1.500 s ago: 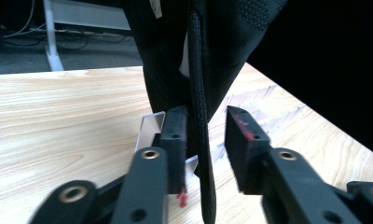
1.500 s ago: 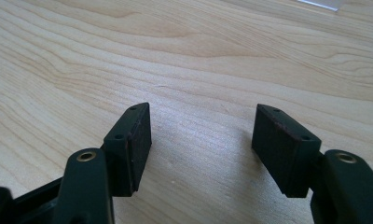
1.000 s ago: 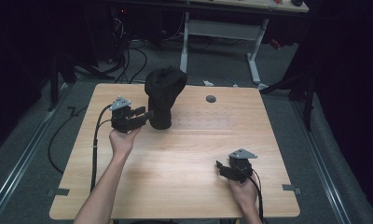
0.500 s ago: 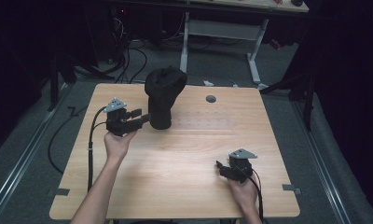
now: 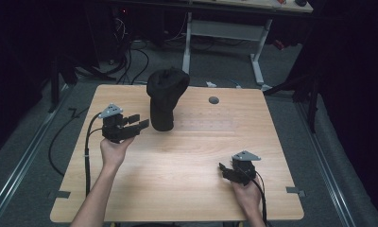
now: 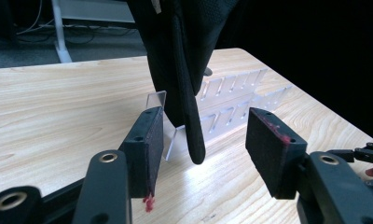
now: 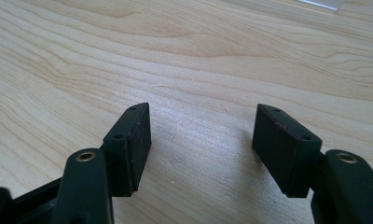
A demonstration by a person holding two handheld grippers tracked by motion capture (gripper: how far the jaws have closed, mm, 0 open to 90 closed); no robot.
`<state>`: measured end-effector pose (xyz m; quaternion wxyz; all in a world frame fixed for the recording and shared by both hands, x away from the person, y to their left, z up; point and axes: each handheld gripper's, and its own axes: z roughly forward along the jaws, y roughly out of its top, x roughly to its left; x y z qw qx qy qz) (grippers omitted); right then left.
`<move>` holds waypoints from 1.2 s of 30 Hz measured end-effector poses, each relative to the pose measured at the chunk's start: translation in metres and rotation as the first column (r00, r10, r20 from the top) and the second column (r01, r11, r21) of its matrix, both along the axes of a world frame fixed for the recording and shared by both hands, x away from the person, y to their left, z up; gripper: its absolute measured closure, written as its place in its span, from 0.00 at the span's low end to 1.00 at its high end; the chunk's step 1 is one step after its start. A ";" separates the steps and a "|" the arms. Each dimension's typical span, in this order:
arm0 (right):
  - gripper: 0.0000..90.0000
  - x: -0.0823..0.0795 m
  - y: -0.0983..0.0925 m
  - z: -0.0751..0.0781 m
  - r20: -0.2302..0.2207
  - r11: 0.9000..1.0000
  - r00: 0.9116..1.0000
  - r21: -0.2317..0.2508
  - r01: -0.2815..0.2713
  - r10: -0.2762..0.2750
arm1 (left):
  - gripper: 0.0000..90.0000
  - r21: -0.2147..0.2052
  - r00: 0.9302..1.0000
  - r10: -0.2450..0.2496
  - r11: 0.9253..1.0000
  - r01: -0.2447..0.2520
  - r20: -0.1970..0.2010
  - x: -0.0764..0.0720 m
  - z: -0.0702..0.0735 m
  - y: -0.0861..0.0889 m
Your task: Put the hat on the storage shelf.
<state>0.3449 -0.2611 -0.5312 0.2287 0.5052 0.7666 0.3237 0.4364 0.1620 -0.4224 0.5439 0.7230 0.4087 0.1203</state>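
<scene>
Left gripper (image 5: 139, 125) wide beside black glove (image 5: 164, 97), seemingly on clear stand (image 6: 175, 140), right gripper (image 5: 223, 171) wide over table (image 5: 187, 165)

A black glove (image 6: 184, 70) hangs upright on a clear stand (image 6: 175, 140), one fingertip dangling between the left gripper's (image 6: 201, 140) parted jaws.

Light wood surface (image 5: 177, 170), rectangular, w/ a round grey cap (image 5: 213, 100) set in near the far edge. A clear rack (image 6: 231, 100) w/ slots lies flat far of centre; a black cloth (image 5: 164, 97) stands draped over an upright clear stand (image 6: 162, 122) at the rack's left end. Surface sits on grey floor (image 5: 338, 156).
</scene>
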 end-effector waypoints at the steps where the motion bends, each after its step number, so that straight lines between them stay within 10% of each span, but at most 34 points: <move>1: 0.41 0.000 0.000 0.000 0.000 1.000 1.000 0.000 0.000 0.000 | 0.52 0.001 1.000 0.000 1.000 0.000 -0.002 -0.001 0.000 0.000; 36: 0.41 0.000 0.000 0.000 0.000 1.000 1.000 0.001 0.000 0.000 | 0.49 -0.028 1.000 -0.015 1.000 0.015 -0.005 -0.048 -0.017 0.012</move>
